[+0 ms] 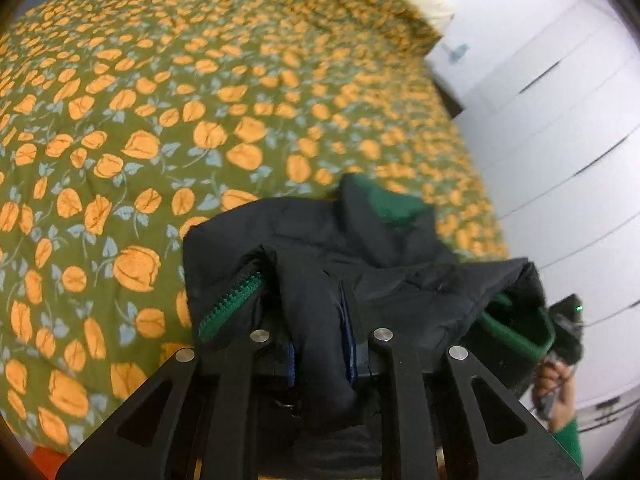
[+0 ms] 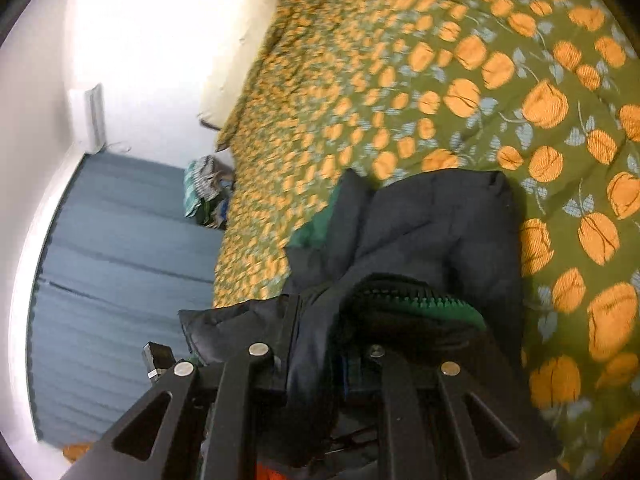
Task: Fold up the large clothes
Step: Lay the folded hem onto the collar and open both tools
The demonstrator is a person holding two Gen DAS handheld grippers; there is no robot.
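A black padded jacket (image 1: pixel 340 248) with green lining and a green zipper (image 1: pixel 232 304) is bunched up above the bed. My left gripper (image 1: pixel 320 360) is shut on a fold of the jacket, which drapes over its fingers. In the right wrist view the same jacket (image 2: pixel 420 232) hangs over the bed edge, its green zipper (image 2: pixel 436 304) curving across the front. My right gripper (image 2: pixel 320 364) is shut on another part of the jacket. The right gripper's body and the hand on it show at the left view's right edge (image 1: pixel 564 332). The fingertips are hidden by fabric in both views.
The bed carries a green quilt with orange flowers (image 1: pixel 180 120), also in the right wrist view (image 2: pixel 500 80). A white wardrobe (image 1: pixel 560 120) stands to the right of the bed. Blue floor (image 2: pixel 120 260) and a small pile of clothes (image 2: pixel 206 196) lie beside the bed.
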